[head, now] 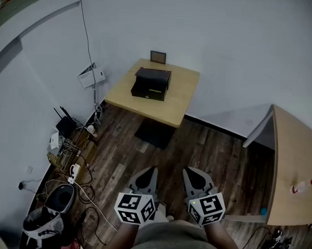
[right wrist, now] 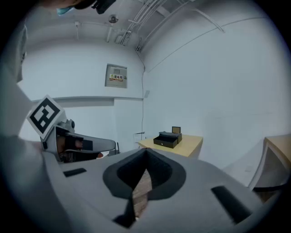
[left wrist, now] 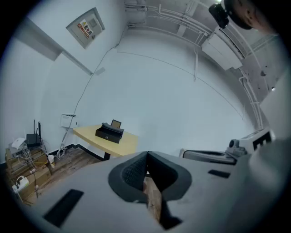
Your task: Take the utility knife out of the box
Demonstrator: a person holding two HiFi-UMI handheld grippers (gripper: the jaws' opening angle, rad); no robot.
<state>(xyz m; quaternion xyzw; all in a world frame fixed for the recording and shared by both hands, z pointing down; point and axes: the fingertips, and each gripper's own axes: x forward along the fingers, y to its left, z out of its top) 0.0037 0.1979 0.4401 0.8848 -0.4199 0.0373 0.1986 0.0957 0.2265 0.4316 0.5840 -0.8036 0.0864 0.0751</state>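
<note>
White walls and a dark plank floor (head: 206,148) frame a pale wooden surface (head: 180,102) set against the far wall, well away from the person. On it sits a black box (head: 151,83), with a small picture frame (head: 158,56) just behind it. The utility knife does not show in any view. It is presumably inside the box, which looks closed from here, with a small pull on its front face.

Both tools are held low and close to the body, pointing across the floor toward the box. The left tool (head: 150,173) has its jaws pressed together with nothing between them, and the right tool (head: 189,174) is clenched and empty as well, so neither touches anything.

The box must be reached and opened first. The knife should be light and stiff, with a hard, fairly smooth handle that could slip in a loose pinch. The best hold is across the middle of the handle — clear of the blade end — and firm enough to keep it from pivoting. The box itself may slide, so the other tool could steady it.
</note>
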